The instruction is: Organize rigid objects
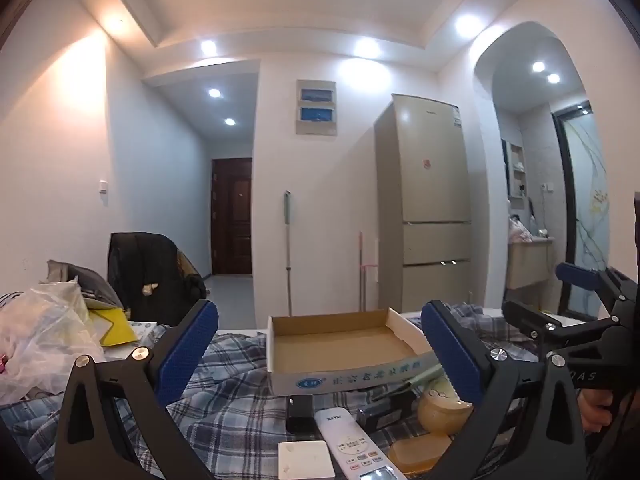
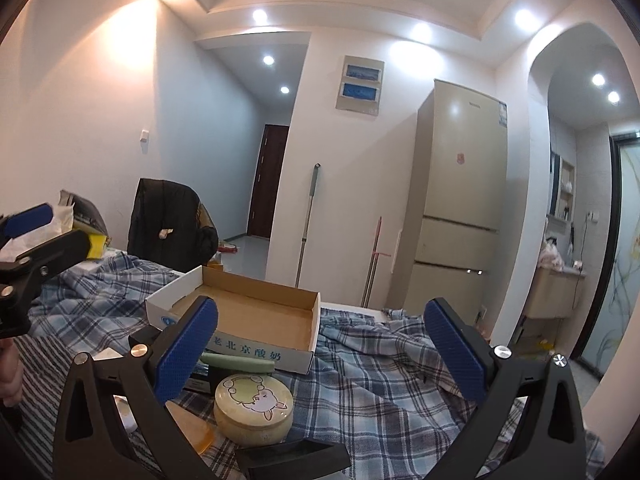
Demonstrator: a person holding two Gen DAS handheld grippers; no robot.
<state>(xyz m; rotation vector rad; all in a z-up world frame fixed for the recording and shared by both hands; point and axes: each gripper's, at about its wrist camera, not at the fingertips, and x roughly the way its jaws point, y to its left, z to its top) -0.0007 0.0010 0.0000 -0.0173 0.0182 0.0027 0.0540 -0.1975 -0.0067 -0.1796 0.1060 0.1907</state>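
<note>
An empty shallow cardboard box [image 1: 340,346] with blue print stands on the plaid cloth; it also shows in the right wrist view [image 2: 256,316]. In front of it lie a white remote [image 1: 356,446], a white square block [image 1: 306,460], a small black box [image 1: 300,412], a round cream tin [image 2: 254,406], an amber soap-like bar [image 1: 416,450] and a green pen [image 2: 240,362]. My left gripper [image 1: 320,354] is open and empty above these items. My right gripper [image 2: 320,354] is open and empty, to the right of the tin.
A plaid cloth [image 2: 380,380] covers the table. A plastic bag [image 1: 44,332] and yellow packet [image 1: 114,326] lie at the left. A chair with a black jacket [image 1: 152,276] stands behind. A fridge [image 1: 428,204] and mops [image 1: 287,248] are at the far wall.
</note>
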